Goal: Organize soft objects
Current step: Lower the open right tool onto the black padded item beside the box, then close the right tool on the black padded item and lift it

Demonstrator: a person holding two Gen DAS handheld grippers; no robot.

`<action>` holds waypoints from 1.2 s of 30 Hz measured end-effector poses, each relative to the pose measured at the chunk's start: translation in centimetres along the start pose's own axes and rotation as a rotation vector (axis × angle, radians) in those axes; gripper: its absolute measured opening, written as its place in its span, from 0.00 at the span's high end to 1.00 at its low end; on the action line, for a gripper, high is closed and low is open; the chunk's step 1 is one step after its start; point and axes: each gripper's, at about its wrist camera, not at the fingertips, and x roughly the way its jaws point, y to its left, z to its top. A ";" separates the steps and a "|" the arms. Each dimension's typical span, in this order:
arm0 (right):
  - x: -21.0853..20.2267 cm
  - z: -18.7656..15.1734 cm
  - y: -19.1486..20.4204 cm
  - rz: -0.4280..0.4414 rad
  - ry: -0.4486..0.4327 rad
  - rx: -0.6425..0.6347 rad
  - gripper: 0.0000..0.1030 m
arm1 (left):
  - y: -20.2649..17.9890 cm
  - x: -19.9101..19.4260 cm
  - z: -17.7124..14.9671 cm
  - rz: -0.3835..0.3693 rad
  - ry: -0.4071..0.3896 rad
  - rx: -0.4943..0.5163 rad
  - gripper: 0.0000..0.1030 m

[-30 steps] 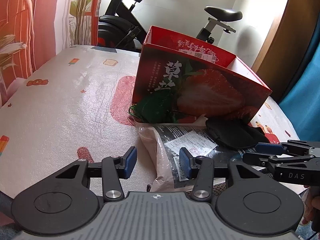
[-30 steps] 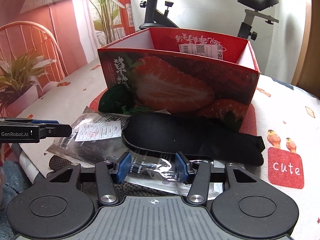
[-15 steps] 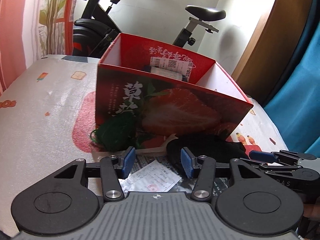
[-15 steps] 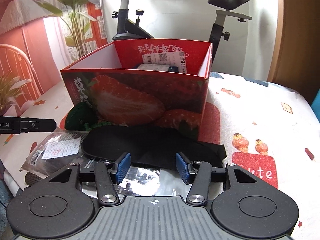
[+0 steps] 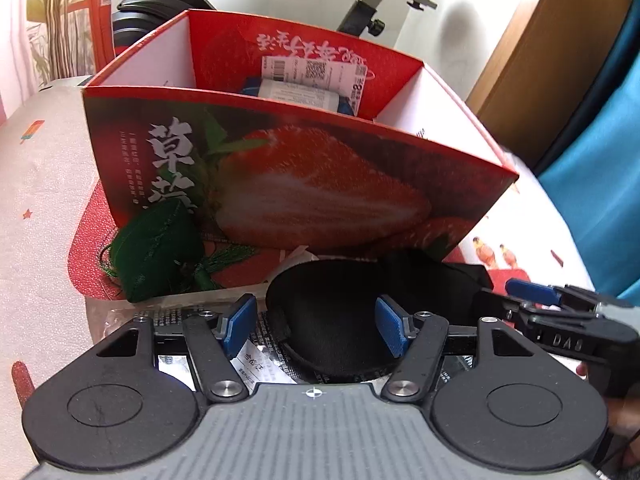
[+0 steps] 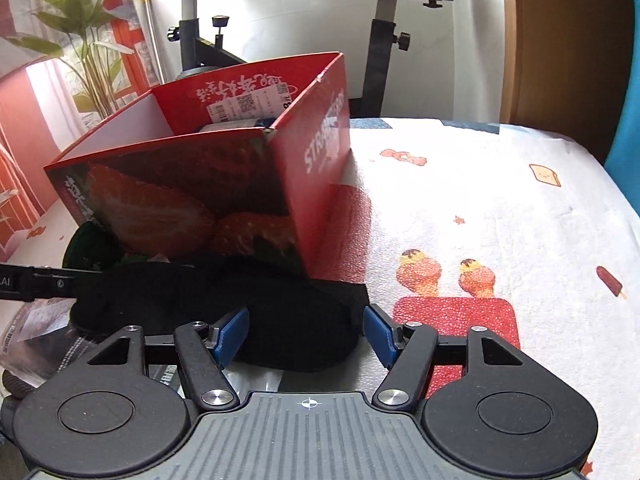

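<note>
Two sets of blue pads stand spread at this moment, and neither one presses on anything. Your left gripper (image 5: 316,330) has just been opening; between its fingers (image 5: 239,328) you see the near lobe of the black eye mask (image 5: 340,320), but the pads are apart from it. Your right gripper (image 6: 306,338) has also just been widening, and the other end of the mask (image 6: 280,320) lies in its gap, untouched as far as the view shows.

The mask rests on a crinkly plastic packet (image 5: 264,364), just in front of the red strawberry box (image 5: 304,184). A green tasselled pouch (image 5: 160,256) leans against the box's front wall to the left. Inside the box, a white-labelled item (image 5: 300,94) already sits at the back.

You appear to be at the approach step, lining up both grippers on the mask before a grasp. The next move likely calls for lowering each hand until the pads straddle the soft edge, then closing gently so you catch fabric alone and not the packet beneath.

Both grippers slant down toward the table (image 6: 500,208), side by side; your right gripper's tip (image 5: 532,292) shows at the left camera's right edge, with part of your hand (image 5: 624,420) behind it.
</note>
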 end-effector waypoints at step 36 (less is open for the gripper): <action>3.0 -0.2 0.3 0.185 0.060 0.136 0.31 | 1.9 -0.8 -1.1 0.045 -0.016 -0.057 0.40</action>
